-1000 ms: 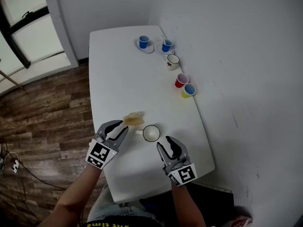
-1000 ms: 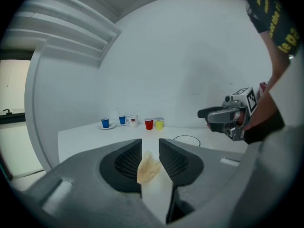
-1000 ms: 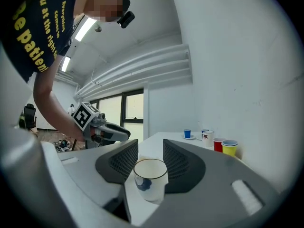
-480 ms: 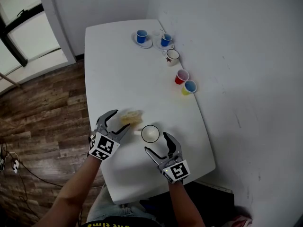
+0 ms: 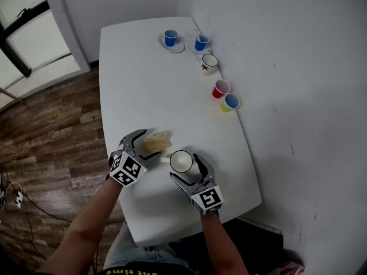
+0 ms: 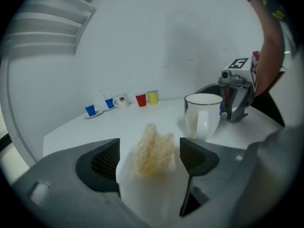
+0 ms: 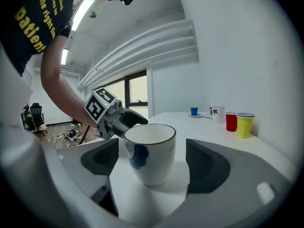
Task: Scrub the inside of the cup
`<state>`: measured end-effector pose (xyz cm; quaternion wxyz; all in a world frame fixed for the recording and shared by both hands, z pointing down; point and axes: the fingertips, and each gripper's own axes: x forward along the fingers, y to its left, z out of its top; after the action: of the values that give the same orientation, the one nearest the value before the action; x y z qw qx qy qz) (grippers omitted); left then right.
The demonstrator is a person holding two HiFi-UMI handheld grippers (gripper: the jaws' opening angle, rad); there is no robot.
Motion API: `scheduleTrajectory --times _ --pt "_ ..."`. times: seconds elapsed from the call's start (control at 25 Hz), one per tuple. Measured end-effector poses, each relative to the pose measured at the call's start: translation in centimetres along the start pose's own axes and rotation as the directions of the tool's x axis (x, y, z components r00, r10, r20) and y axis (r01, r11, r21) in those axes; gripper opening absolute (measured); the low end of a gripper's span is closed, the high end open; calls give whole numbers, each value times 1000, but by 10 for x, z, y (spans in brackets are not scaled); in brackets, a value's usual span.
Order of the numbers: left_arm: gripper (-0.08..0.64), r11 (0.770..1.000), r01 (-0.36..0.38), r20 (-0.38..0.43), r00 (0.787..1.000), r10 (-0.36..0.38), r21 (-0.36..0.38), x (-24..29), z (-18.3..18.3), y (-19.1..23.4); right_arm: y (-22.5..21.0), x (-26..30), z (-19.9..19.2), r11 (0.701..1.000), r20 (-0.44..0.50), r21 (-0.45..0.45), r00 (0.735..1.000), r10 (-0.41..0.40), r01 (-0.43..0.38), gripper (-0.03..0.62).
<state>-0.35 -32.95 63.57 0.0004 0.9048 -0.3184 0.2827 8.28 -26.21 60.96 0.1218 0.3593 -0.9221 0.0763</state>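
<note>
red cup (image 5: 220,89) and yellow cup (image 5: 228,103) stand well apart from white cup (image 5: 181,161).

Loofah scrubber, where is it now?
In the head view the loofah scrubber lies on the white table, between the jaws of the open left gripper, just left of the white mug.

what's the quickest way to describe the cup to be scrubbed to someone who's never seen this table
Find the long white table and go to its near end. The mug stands there beside a yellowish scrub pad. Unlike the cups far along the wall, it is white with a dark rim and a blue mark.
</note>
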Motion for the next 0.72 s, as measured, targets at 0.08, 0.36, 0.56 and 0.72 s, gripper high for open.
scheduleTrajectory --times 0.08,0.36,0.56,0.72 --pt "407 999 32 -19 999 -32 13 6 -6 -4 1 5 -5 1000 -23 -11 1000 13 -13 436" --pt "409 991 95 -84 993 -87 92 19 -22 -10 -1 9 -16 1000 -72 -8 997 15 -16 436" --pt "320 978 113 -95 991 -97 177 22 -23 -8 -3 13 -16 1000 -81 -3 997 17 -18 436" --pt "247 975 125 -111 988 -106 182 25 -26 -7 -6 16 -17 1000 -83 11 996 22 -21 436"
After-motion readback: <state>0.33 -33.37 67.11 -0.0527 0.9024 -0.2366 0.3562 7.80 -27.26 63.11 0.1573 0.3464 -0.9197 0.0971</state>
